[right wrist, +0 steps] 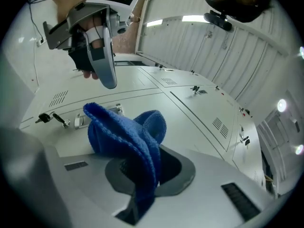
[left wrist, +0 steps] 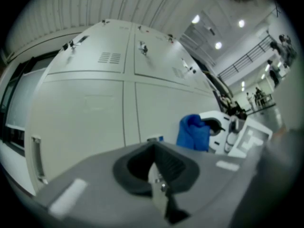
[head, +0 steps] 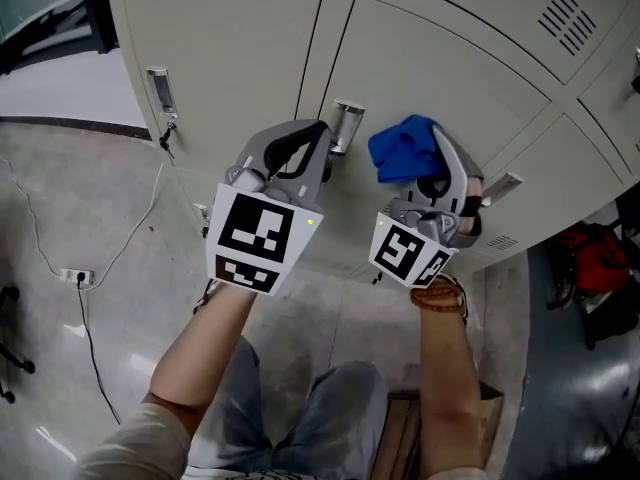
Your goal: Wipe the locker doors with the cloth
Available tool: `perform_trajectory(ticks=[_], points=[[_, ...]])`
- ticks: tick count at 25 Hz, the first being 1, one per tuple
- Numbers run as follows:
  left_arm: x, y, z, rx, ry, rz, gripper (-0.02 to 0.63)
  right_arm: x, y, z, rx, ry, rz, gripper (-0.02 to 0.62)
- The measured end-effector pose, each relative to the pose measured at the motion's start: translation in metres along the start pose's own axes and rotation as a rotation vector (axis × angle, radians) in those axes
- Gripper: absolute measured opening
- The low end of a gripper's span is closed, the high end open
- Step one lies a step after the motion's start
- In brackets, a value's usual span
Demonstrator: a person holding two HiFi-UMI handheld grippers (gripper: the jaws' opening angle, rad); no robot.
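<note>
Beige locker doors [head: 230, 48] fill the top of the head view. A blue cloth [head: 403, 148] rests bunched against the door [head: 450, 78] right of a metal latch [head: 345, 126]. My right gripper [head: 432, 158] is shut on the cloth [right wrist: 128, 132], which spills out over its jaws [right wrist: 142, 163]. My left gripper [head: 320, 136] is shut and holds nothing, its tip close by the latch and left of the cloth. In the left gripper view its jaws [left wrist: 154, 151] meet before the doors [left wrist: 85, 113], with the cloth [left wrist: 194, 132] and right gripper [left wrist: 225, 132] at right. The left gripper [right wrist: 107, 75] shows in the right gripper view.
Another latch [head: 160, 93] sits on the left door. A power strip with a cable [head: 75, 276] lies on the floor at left. A red object [head: 595, 253] is at the right by the lockers. A brown box [head: 400, 438] stands by the person's legs.
</note>
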State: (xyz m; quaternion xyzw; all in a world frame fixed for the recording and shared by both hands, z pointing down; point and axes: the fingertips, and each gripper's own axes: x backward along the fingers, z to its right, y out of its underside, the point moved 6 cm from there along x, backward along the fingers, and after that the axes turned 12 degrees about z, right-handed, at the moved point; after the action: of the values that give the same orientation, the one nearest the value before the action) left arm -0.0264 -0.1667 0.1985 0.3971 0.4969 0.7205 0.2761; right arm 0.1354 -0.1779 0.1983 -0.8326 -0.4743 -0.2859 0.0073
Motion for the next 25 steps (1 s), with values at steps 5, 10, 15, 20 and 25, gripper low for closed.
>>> perform_trajectory(ticks=[5,10,15,20,25], points=[[0.015,0.006,-0.005,0.021,-0.013,0.005,0.003,-0.001,-0.016,0.013,-0.337,-0.035,-0.025,0.029],[0.030,0.012,0.006,0.066,-0.009,0.033,0.003,0.031,-0.036,0.041,-0.872,-0.013,-0.040,0.029],[0.043,0.028,0.029,0.099,0.010,0.058,0.003,0.077,-0.037,0.010,-1.158,-0.050,-0.054,0.029],[0.051,0.054,0.036,0.184,-0.003,0.021,0.003,0.097,-0.026,-0.017,-1.243,-0.072,-0.074,0.029],[0.050,0.054,0.039,0.162,0.015,0.024,0.003,0.102,-0.043,-0.011,-1.200,-0.068,-0.028,0.029]])
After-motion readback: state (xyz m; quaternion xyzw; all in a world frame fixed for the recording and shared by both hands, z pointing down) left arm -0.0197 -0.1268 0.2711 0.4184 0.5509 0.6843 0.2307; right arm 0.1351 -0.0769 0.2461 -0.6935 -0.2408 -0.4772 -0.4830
